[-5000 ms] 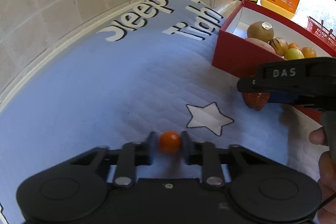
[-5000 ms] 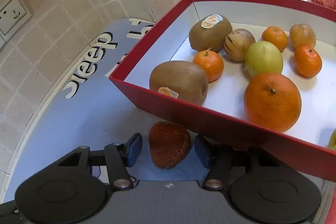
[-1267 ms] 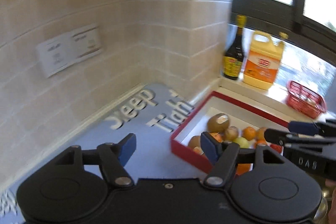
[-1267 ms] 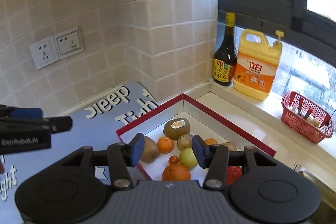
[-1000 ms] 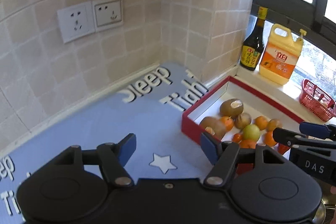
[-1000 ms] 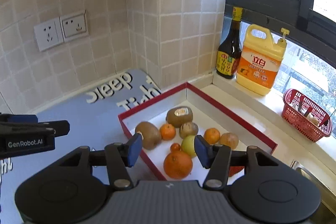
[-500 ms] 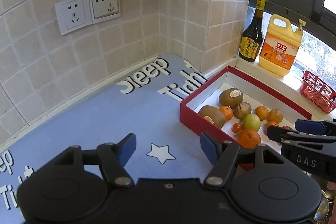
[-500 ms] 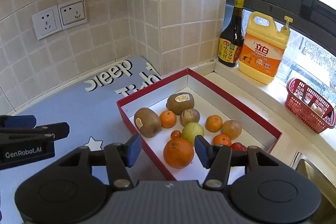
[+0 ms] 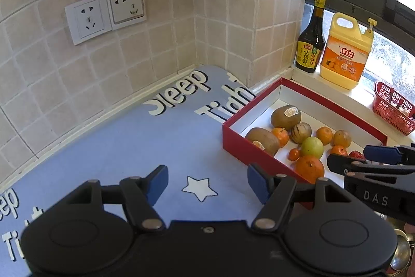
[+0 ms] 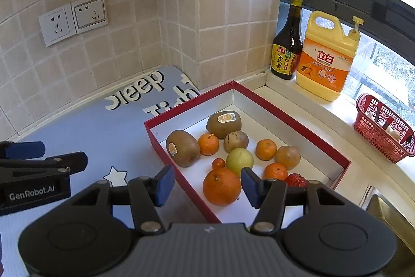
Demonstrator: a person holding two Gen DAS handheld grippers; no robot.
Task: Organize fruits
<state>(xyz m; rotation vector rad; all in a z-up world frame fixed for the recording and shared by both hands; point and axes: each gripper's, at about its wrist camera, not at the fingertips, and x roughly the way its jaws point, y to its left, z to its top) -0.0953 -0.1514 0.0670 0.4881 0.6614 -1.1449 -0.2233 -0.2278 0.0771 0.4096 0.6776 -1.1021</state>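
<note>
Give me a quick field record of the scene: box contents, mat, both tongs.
box: red box, open, white inside, on the counter by the mat
fruit in box: two kiwis, big orange, green fruit, strawberry, several mandarins, cherry tomato
mat: blue mat, no fruit seen on it
left tongs: open, empty, above the mat
right tongs: open, empty, above the box
sill: dark bottle, yellow jug, red basket
</note>
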